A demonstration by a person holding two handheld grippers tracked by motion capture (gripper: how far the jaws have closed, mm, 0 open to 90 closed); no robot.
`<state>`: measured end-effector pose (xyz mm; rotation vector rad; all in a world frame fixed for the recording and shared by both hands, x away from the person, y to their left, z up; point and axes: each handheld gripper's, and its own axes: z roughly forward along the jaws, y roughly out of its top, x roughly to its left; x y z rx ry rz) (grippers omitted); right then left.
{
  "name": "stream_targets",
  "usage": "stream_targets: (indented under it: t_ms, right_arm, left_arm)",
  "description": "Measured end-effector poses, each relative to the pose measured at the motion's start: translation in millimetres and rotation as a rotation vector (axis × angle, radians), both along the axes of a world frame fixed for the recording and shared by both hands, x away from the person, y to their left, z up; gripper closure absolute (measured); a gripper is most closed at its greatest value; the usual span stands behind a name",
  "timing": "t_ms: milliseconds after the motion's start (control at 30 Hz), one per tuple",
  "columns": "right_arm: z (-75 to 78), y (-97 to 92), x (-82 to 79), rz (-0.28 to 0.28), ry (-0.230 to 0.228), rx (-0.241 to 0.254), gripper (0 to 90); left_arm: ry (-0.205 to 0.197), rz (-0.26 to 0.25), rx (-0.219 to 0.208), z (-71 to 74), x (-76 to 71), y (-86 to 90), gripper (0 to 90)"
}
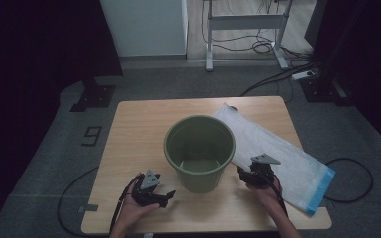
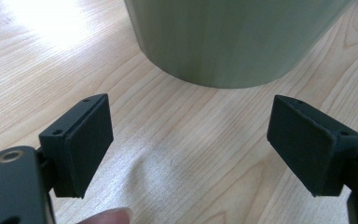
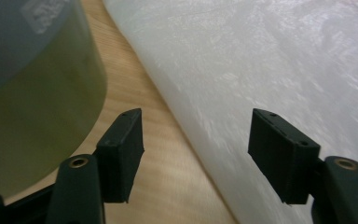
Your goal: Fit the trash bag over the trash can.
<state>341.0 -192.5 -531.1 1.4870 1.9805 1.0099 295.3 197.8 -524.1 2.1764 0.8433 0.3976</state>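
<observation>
A green plastic bucket point(image 1: 200, 151) stands upright in the middle of the wooden table point(image 1: 134, 129). To its right lies a flat white plastic bag point(image 1: 283, 156) with a blue end. My left gripper point(image 1: 166, 197) rests near the front edge, left of the bucket, jaws wide apart with nothing between them; the left gripper view has the bucket's base point(image 2: 228, 42) just ahead. My right gripper point(image 1: 245, 171) hovers at the bag's near edge, right of the bucket. Its jaws are open, spanning the bag's edge point(image 3: 242, 93) and bare wood, and the pads grip nothing.
The bucket's wall point(image 3: 32, 93) is close on the left of my right gripper. Cables trail from both grippers over the front edge. Beyond the table stand a dark stand base point(image 1: 93, 96), a white desk frame point(image 1: 245, 29) and floor cables point(image 1: 278, 79).
</observation>
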Motion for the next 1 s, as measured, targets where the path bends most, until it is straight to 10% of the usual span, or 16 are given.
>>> stream_targets:
  t_ms: [467,767,1000]
  right_arm:
    - [-21.9,5.4,25.6,-0.073,0.020,-0.053,34.9]
    - [-20.8,1.1,29.3,-0.085,-0.012,-0.105,84.5]
    - [-14.7,-17.0,25.0,-0.111,-0.103,-0.004,89.3]
  left_arm:
    - [0.004,0.007,-0.001,-0.1,0.4,2.6,14.1]
    - [0.006,0.007,0.004,-1.7,0.4,2.0,14.2]
    - [0.008,0.010,0.003,-2.2,1.2,3.4,14.2]
